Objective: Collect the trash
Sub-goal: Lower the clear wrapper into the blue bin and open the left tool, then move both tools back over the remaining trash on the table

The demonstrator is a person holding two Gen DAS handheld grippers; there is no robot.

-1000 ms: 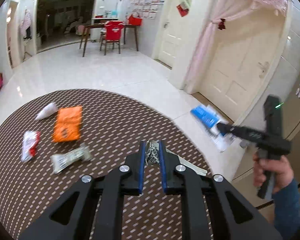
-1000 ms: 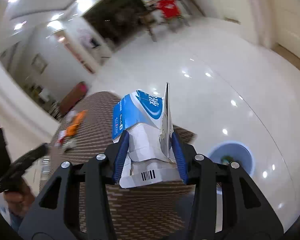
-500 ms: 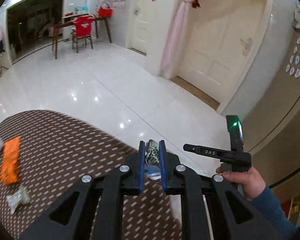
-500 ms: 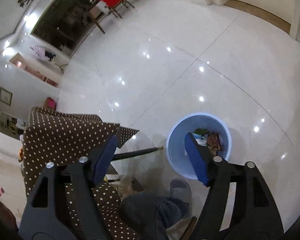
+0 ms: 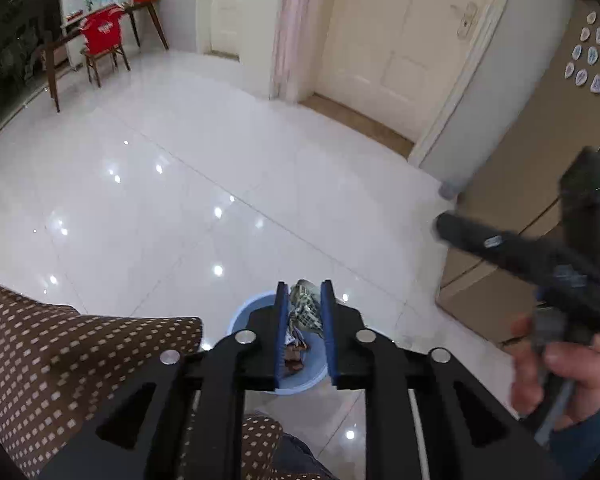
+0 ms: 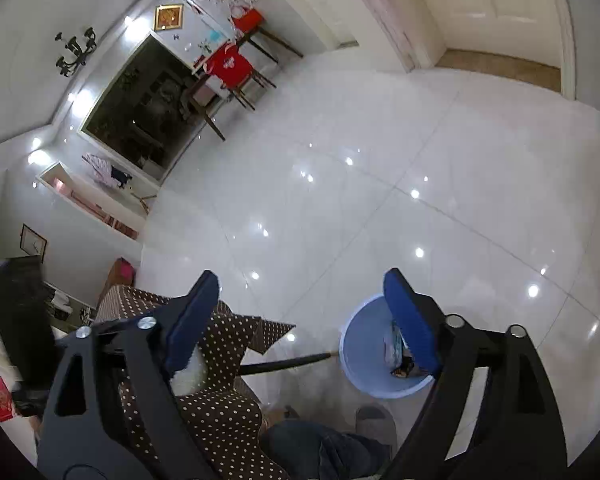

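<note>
The dotted brown cloth [image 5: 80, 360] of the surface fills the lower left, beside the blue bin [image 5: 300, 380] at bottom centre. My left fingers [image 5: 304, 320] are opening, the crumpled wrapper [image 5: 306, 306] upright between them above the bin; my right fingers [image 6: 304, 320] are opening, empty.

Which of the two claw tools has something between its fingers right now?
The left gripper: a crumpled patterned wrapper sits between its opening jaws, above the blue bin. The right gripper, also opening, has only floor and bin showing between its blue pads.

blurred right hand-held gripper [image 5: 444, 226], bin [image 5: 240, 316] half hidden
</note>
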